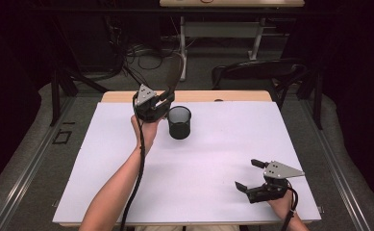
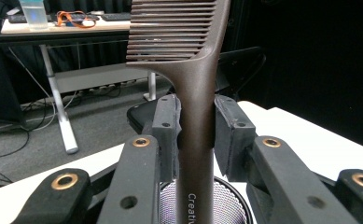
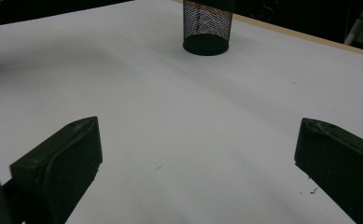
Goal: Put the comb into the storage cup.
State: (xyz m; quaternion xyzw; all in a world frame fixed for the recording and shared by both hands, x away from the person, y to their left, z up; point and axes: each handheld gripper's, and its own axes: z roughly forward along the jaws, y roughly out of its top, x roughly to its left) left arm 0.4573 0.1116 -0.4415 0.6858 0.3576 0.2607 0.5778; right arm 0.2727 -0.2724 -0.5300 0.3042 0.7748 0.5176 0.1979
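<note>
Left gripper view: left gripper (image 2: 195,135) clamps the handle of a brown comb (image 2: 188,60), teeth at upper centre, above a black mesh cup (image 2: 226,205). High view: cup at centre of white table (image 1: 213,159); right gripper (image 1: 249,174), lower right, spread wide, holding nothing

A table (image 1: 232,159) covered by a white sheet is seen across the middle of the high view, with a bare wooden strip (image 1: 232,96) left along its far edge. 1 black mesh cup (image 1: 180,122) is stood upright on the sheet, above and left of the frame's centre. A few small dark specks (image 3: 310,191) are scattered on the sheet.
</note>
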